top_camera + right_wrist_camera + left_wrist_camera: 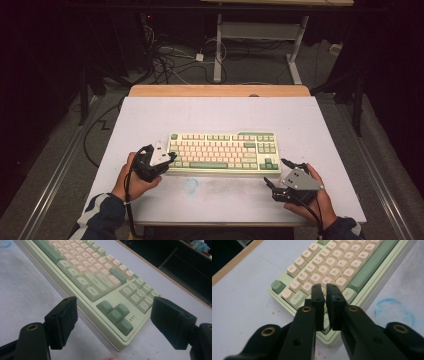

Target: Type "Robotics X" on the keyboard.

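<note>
One keyboard (223, 153) is counted on one desk (150, 120); two grippers are counted, at 7 o'clock (172, 158) and 5 o'clock (274, 173).

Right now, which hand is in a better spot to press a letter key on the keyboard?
Probably the left. The left gripper hangs over the keyboard by its left-end letter keys, jaws nearly together like a poking finger. The right gripper sits off the right corner by the arrow keys, jaws wide apart.
</note>
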A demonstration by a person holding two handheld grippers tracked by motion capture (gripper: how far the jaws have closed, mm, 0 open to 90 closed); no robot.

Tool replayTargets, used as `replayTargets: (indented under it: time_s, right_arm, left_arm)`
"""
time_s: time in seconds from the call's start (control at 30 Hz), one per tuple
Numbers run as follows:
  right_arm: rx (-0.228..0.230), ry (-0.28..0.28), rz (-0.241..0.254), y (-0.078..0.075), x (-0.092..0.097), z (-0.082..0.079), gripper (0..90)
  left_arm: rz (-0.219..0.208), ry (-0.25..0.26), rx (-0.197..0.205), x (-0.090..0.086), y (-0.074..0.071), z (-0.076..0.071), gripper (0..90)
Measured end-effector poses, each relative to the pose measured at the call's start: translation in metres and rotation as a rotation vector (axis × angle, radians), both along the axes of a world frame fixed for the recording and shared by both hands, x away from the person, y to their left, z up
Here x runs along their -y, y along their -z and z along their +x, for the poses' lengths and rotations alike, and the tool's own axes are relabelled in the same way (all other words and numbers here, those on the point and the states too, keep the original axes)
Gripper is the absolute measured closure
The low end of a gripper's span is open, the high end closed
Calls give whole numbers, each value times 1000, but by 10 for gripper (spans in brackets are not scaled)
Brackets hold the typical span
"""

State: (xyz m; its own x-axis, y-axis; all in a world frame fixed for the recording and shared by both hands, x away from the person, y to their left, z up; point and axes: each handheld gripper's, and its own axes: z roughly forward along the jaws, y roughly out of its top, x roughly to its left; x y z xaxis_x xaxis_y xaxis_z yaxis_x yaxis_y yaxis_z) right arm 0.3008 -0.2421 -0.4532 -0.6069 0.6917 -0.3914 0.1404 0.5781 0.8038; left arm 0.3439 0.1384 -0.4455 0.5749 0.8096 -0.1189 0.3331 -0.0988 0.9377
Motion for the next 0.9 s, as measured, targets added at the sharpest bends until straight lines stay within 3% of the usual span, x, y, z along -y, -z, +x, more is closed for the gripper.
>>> replayTargets:
  time_s: [0.23, 0.5, 0.73, 0.9]
  right_arm:
    - [-9, 5, -10, 2, -2, -1, 229]
    - [-8, 10, -11, 1, -3, 1, 229]
    - [-8, 3, -26, 2, -4, 1, 230]
    - [-14, 0, -38, 4, -4, 2, 231]
  left_arm:
    - [-12, 44, -22, 18, -8, 11, 869]
    - [-1, 82, -55, 45, -5, 24, 870]
    - [1, 92, -59, 63, -5, 37, 870]
    - [41, 107, -65, 76, -1, 43, 871]
